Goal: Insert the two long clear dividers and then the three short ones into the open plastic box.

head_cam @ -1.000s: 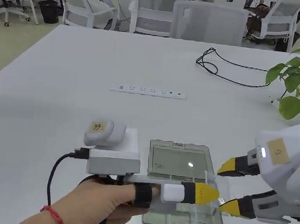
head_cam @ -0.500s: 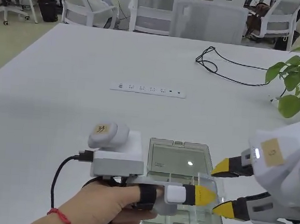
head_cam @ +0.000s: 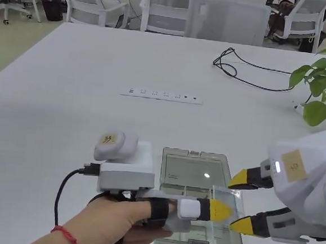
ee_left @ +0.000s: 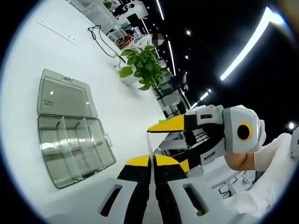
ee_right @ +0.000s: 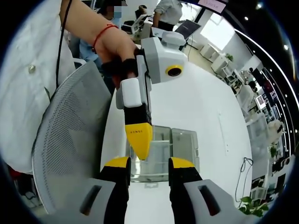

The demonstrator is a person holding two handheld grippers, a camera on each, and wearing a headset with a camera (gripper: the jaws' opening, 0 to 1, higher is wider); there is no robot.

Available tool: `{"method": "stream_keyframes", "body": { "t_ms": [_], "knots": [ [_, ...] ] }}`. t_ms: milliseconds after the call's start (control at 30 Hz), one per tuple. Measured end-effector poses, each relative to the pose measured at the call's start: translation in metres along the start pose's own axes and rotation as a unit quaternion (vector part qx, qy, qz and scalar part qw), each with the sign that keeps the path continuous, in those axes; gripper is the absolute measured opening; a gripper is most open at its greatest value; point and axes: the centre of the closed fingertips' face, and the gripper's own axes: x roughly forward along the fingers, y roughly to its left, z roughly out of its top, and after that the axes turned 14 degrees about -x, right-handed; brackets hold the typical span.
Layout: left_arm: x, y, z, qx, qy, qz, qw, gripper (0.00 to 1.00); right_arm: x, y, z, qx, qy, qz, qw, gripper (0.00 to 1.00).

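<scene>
The open clear plastic box (head_cam: 166, 233) lies at the table's near edge with its lid (head_cam: 194, 171) flat behind it. In the left gripper view the box (ee_left: 70, 144) holds several clear dividers. My left gripper (head_cam: 221, 209) reaches over the box from the left and is shut on a thin clear divider (ee_left: 150, 148), seen edge-on between its yellow tips (ee_left: 152, 161). The divider (head_cam: 229, 196) hangs over the box's right part. My right gripper (head_cam: 239, 201) stands open at the box's right side, one finger on either side of the left gripper's tip (ee_right: 139, 137).
A white power strip (head_cam: 160, 95) lies mid-table, and a black cable (head_cam: 240, 71) loops behind it. A green plant (head_cam: 323, 95) stands at the right edge. Office chairs (head_cam: 160, 11) line the far side. A mesh chair back (ee_right: 70, 140) is close by the right gripper.
The right gripper has edged left, closer to the left gripper's tip and the divider. The left gripper stays over the box, still shut on the divider.
</scene>
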Motion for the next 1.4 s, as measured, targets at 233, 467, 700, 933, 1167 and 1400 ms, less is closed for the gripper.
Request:
{"method": "stream_keyframes", "body": {
  "t_ms": [233,467,700,933,1167,1400],
  "knots": [
    [-0.003,0.002,0.002,0.031,-0.003,0.008,0.9995,0.00,-0.008,-0.009,0.000,0.006,-0.008,-0.009,0.9999,0.35],
    [-0.007,-0.005,-0.004,0.206,0.026,0.015,0.9782,0.00,-0.025,-0.015,0.005,0.074,-0.073,0.032,0.9940,0.32],
    [-0.011,-0.018,-0.019,0.339,0.065,-0.006,0.9386,0.00,-0.035,-0.005,0.016,0.105,-0.121,0.105,0.9814,0.23],
    [-0.012,-0.024,-0.026,0.393,0.074,-0.026,0.9161,0.00,-0.038,0.010,0.027,0.107,-0.143,0.160,0.9708,0.16],
    [-0.013,-0.029,-0.030,0.418,0.077,-0.038,0.9046,0.00,-0.034,0.021,0.031,0.100,-0.146,0.191,0.9656,0.10],
    [-0.014,-0.031,-0.031,0.430,0.073,-0.043,0.8990,0.00,-0.034,0.027,0.035,0.102,-0.152,0.205,0.9614,0.03]
  ]
}}
